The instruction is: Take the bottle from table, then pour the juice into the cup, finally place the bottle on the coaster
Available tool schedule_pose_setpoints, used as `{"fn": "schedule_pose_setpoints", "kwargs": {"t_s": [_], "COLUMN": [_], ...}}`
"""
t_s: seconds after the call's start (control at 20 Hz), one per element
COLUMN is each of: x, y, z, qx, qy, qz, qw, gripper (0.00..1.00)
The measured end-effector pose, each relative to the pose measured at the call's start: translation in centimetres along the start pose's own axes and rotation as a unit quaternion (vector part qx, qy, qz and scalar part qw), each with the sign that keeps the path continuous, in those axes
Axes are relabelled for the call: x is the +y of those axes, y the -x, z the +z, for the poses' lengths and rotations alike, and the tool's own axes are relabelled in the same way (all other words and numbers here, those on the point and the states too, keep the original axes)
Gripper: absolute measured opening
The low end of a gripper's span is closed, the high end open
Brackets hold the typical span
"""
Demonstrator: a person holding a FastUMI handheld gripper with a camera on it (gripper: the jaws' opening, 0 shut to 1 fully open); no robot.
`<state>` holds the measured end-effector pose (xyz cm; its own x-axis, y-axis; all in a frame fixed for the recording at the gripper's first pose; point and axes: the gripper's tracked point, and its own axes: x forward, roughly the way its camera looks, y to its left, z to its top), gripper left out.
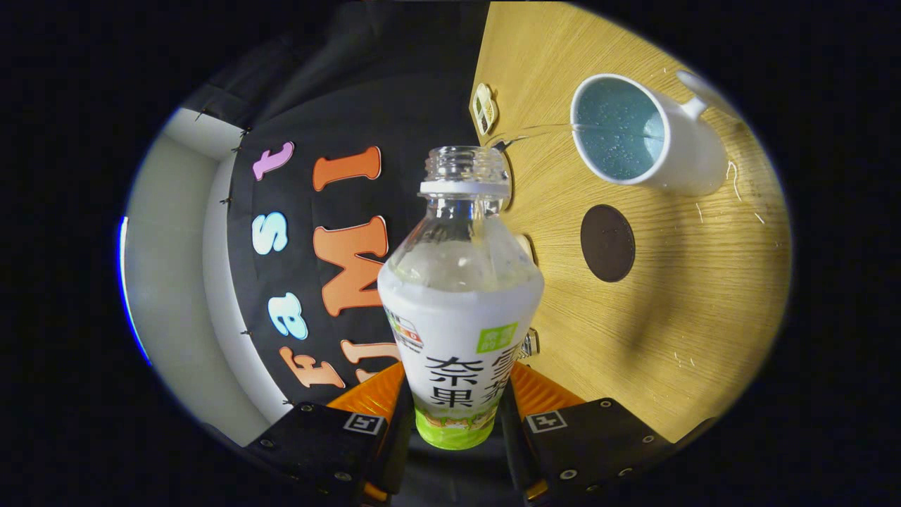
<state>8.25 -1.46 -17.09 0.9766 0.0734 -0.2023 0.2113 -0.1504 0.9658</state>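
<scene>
The wooden table (690,282) fills the right half of the frame, its straight edge running up the middle and bare grain lying open around the round dark coaster (608,243). At upper right a thin stream arcs from the uncapped clear bottle (461,310) into the white cup (647,134). The gripper (456,412) at bottom centre is closed narrowly, both fingers pressing the bottle's labelled base.

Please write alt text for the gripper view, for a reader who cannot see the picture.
The hand-held gripper is shut on an uncapped bottle, tilted so a thin stream of liquid runs from its mouth into a white cup on the wooden table. A dark round coaster lies bare beside the cup.
</scene>
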Motion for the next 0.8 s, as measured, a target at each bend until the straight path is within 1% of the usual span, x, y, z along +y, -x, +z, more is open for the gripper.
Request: {"fn": "schedule_pose_setpoints", "kwargs": {"t_s": [0.45, 0.8], "x": [0.33, 0.94], "y": [0.37, 0.2], "z": [0.34, 0.47], "qx": [-0.001, -0.003], "qy": [-0.011, -0.032], "qz": [0.001, 0.0], "qw": [1.0, 0.999], "gripper": [0.59, 0.59]}}
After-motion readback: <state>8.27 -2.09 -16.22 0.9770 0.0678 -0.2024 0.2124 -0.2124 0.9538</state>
